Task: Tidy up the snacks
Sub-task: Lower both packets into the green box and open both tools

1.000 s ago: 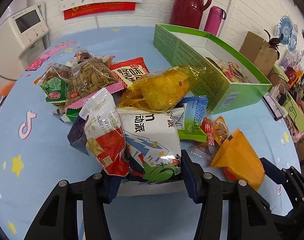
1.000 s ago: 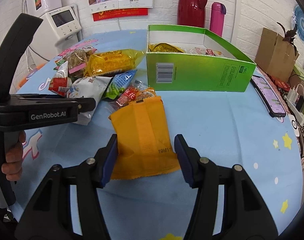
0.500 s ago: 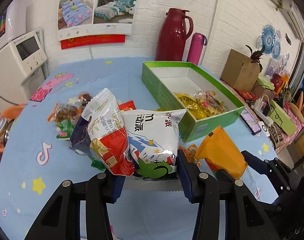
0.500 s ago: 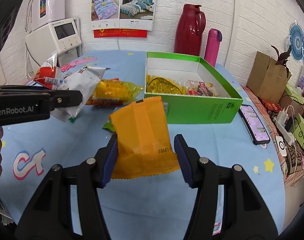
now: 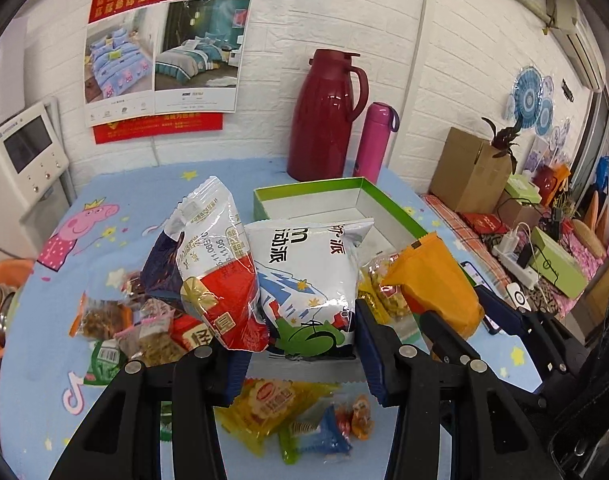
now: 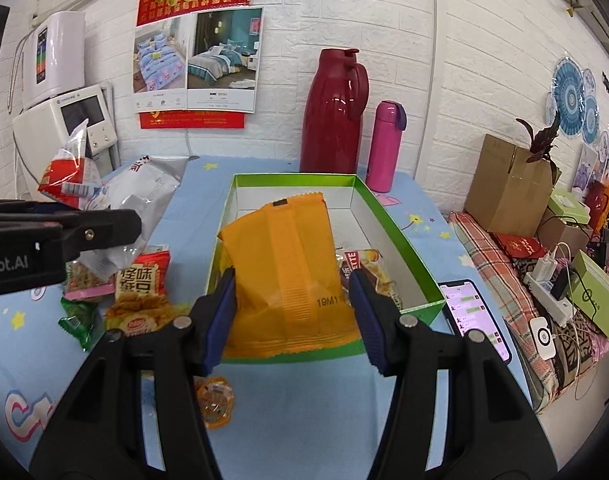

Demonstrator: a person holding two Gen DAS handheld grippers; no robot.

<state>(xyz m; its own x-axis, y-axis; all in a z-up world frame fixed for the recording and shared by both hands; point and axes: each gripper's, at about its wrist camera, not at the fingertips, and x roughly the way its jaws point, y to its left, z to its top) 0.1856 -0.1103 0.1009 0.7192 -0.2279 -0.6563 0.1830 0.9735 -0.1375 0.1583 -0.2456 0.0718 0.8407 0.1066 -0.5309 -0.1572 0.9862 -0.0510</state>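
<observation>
My left gripper (image 5: 300, 346) is shut on two snack bags held side by side above the table: a white bag with a green cartoon (image 5: 308, 276) and a red, white and navy bag (image 5: 214, 276). My right gripper (image 6: 292, 312) is shut on an orange packet (image 6: 292, 256), which hangs over the near end of the open green box (image 6: 400, 240). That box (image 5: 316, 194) holds a few packets at its near end, and its far half shows a bare white floor. In the right wrist view the left gripper (image 6: 84, 232) sits at the left with its bags.
Loose snacks (image 6: 140, 284) lie on the blue tablecloth left of the box, and an orange jelly cup (image 6: 214, 400) sits under my right gripper. A red thermos (image 6: 336, 108) and pink bottle (image 6: 384, 144) stand behind the box. A phone (image 6: 472, 312) lies to its right.
Both grippers have risen from the table with their packets. The right one carried the orange packet forward over the box's near end; the left one lifted its two bags off the pile.
</observation>
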